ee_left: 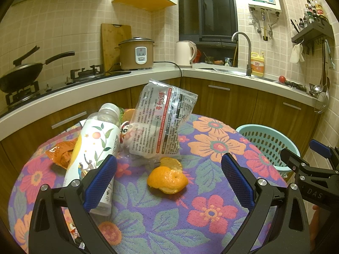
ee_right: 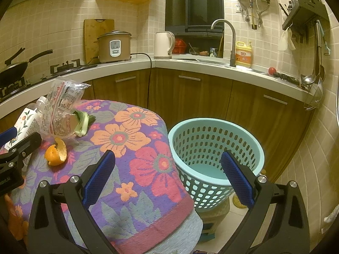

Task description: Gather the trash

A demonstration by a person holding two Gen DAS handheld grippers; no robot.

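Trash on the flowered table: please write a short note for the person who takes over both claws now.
Left claw: open, holding nothing, above the table, aimed at the orange peel.
Right claw: open, holding nothing, over the table edge beside the blue basket.
Trash on the flowered cloth: orange peel in front, plastic bottle lying at the left, clear printed bag behind the peel, orange wrapper far left, green vegetable scrap behind the bag.
Done: nothing visible inside the basket.
Left: every piece must go into the basket; the peel seems the nearest first pick.
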